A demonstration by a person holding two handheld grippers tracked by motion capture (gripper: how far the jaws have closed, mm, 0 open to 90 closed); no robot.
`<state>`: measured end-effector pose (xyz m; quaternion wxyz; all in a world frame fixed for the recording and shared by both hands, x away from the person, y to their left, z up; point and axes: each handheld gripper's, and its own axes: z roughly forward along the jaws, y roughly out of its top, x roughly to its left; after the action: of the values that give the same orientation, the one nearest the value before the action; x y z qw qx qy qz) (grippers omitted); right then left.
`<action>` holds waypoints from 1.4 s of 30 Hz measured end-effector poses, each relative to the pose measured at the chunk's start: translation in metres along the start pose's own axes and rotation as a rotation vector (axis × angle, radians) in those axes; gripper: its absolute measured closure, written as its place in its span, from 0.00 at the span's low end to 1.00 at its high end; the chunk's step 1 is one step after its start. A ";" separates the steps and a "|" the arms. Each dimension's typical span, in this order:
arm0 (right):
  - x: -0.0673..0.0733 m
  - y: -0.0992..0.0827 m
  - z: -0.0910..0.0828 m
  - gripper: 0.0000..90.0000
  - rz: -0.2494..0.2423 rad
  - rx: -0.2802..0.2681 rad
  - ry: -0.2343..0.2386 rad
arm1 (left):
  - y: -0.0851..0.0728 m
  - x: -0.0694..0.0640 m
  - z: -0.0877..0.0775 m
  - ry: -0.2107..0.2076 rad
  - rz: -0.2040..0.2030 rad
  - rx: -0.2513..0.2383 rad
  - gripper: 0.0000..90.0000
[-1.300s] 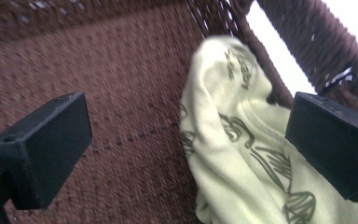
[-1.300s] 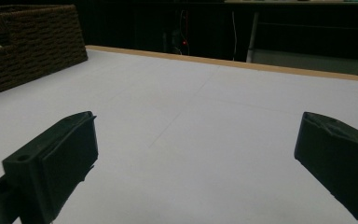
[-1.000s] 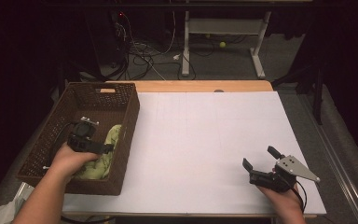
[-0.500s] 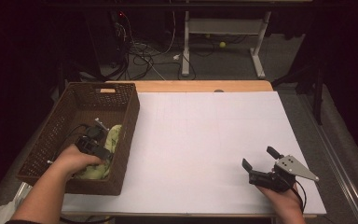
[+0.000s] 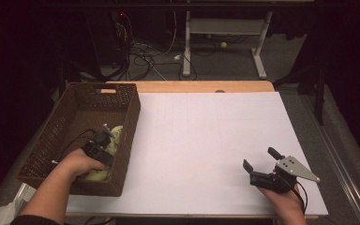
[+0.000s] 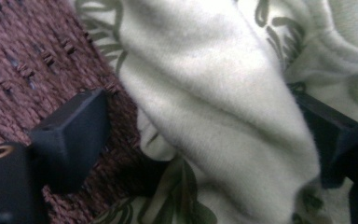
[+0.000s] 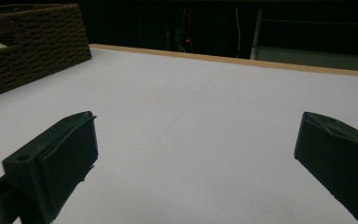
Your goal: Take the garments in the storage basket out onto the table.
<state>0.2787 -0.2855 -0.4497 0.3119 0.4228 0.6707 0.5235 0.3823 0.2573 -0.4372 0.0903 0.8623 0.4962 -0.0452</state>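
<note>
Left gripper view: my left gripper [image 6: 200, 135] fingers straddle a fold of pale green leaf-patterned cloth [image 6: 223, 93] inside the brown woven basket [image 5: 75, 117], poised to pinch; right gripper [image 5: 262, 165] fingers spread idle.

The left gripper [image 5: 104, 143] and hand hide most of the cloth [image 5: 116, 136].

Lighting's pretty uneven here. From the high view the white surface [image 5: 206, 140] is the one bright patch, lit from overhead, while the floor behind and both side edges fall off into near black. The wicker basket [image 5: 126, 122] stays murky inside. Left gripper view is soft and blurry, way too close to the pale green cloth [image 6: 223, 107] (fuzzy everywhere). Right gripper view is dim and bluish, its near jaws out of focus, no glare.
</note>
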 end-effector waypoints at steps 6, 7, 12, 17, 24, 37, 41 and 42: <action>0.001 -0.001 0.001 0.00 -0.002 0.003 0.003 | -0.001 -0.001 -0.001 -0.021 0.019 -0.007 0.24; 0.001 -0.001 0.001 0.00 -0.004 0.002 0.001 | -0.001 0.000 -0.001 -0.024 0.019 -0.006 0.25; 0.001 0.000 0.000 0.00 -0.005 0.002 0.000 | -0.001 -0.002 -0.002 -0.015 0.039 -0.015 0.32; 0.001 -0.001 0.000 0.00 -0.007 -0.001 0.004 | -0.003 -0.005 -0.006 -0.030 0.078 -0.027 0.48; 0.002 0.001 -0.001 0.00 -0.023 0.000 0.005 | -0.002 -0.005 -0.008 -0.048 0.071 -0.019 0.56; 0.006 0.002 -0.007 0.00 -0.099 0.001 0.031 | 0.000 -0.003 -0.015 -0.082 -0.015 0.005 0.69; 0.004 -0.001 -0.014 0.00 -0.093 0.002 0.032 | 0.001 -0.006 -0.016 -0.063 -0.013 0.016 0.70; 0.003 -0.001 -0.014 0.00 -0.092 0.000 0.030 | 0.000 -0.006 -0.016 -0.056 -0.009 0.016 0.70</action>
<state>0.2646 -0.2890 -0.4470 0.3255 0.3837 0.6940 0.5149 0.3793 0.2548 -0.4206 0.0972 0.8592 0.4968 -0.0737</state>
